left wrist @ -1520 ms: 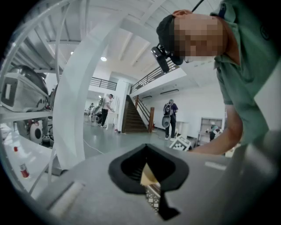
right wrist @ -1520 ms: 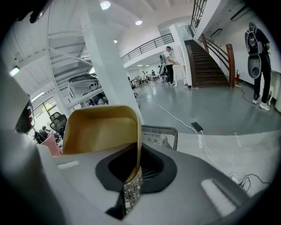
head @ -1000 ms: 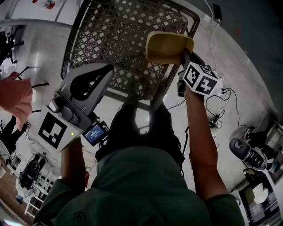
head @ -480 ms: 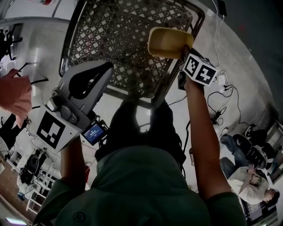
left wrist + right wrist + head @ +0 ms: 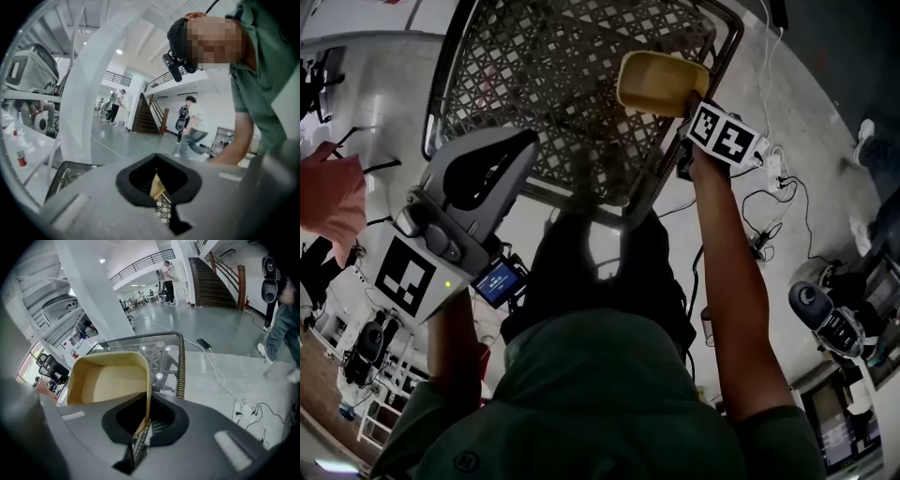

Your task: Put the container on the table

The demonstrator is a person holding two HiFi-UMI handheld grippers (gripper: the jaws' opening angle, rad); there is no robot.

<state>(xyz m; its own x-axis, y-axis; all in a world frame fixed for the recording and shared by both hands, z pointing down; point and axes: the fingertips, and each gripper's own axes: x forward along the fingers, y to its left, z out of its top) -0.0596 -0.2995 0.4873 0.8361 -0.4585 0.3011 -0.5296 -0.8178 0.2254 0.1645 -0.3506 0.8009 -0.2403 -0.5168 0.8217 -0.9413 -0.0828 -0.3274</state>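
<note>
A yellow open-topped container point(image 5: 661, 82) hangs over the near right corner of a dark lattice table point(image 5: 553, 75) with a tubular rim. My right gripper point(image 5: 686, 108) is shut on the container's near wall. In the right gripper view the wall of the container point(image 5: 110, 380) runs down between the jaws of the right gripper point(image 5: 146, 401), with the table rim point(image 5: 181, 362) just behind. My left gripper point(image 5: 525, 145) hovers at the table's near left edge, jaws together and empty. Past the left gripper point(image 5: 157, 157), a corner of the table point(image 5: 70, 176) shows.
Cables and a power strip point(image 5: 773, 173) lie on the grey floor right of the table. A white pillar point(image 5: 79, 93) stands close on the left. People walk by a staircase point(image 5: 147, 115) far behind. Dark equipment point(image 5: 825, 319) sits at the right.
My right gripper has sunk toward the table with the container still in its jaws. The left gripper has barely shifted.
</note>
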